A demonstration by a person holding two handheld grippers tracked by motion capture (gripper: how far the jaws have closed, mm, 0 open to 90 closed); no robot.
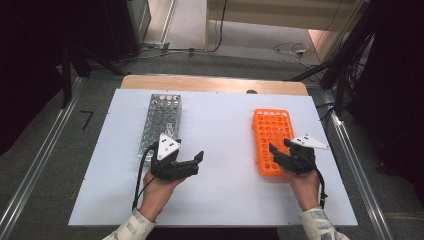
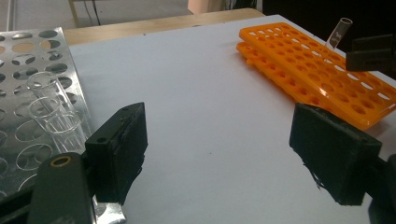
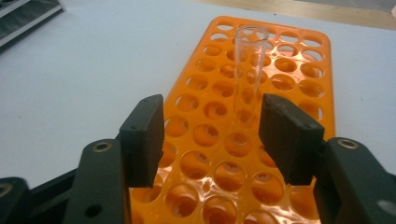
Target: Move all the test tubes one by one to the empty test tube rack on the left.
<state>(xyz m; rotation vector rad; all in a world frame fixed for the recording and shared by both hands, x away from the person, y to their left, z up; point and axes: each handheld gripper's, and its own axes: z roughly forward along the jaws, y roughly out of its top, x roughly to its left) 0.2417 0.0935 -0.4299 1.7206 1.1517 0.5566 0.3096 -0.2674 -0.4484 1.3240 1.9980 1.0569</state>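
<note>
White tabletop [image 1: 220, 125] with two tube racks, worked by a gripper in each hand.

A clear test tube [image 3: 249, 74] is seen standing upright in the orange rack [image 3: 299, 84], just beyond the right gripper [image 3: 210, 140], whose fingers [image 3: 142, 137] are held apart with the tube ahead of the gap, untouched. The left gripper [image 2: 233, 149] is held with fingers wide apart over bare tabletop, nothing between them; the metal rack [image 2: 28, 84] with glass tubes [image 2: 53, 109] lies just to their left.

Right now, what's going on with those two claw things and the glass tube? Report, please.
Left gripper jaws open, nothing between them, beside metal rack. Right gripper jaws open, just short of glass tube standing in orange rack. Nothing in the way.
</note>
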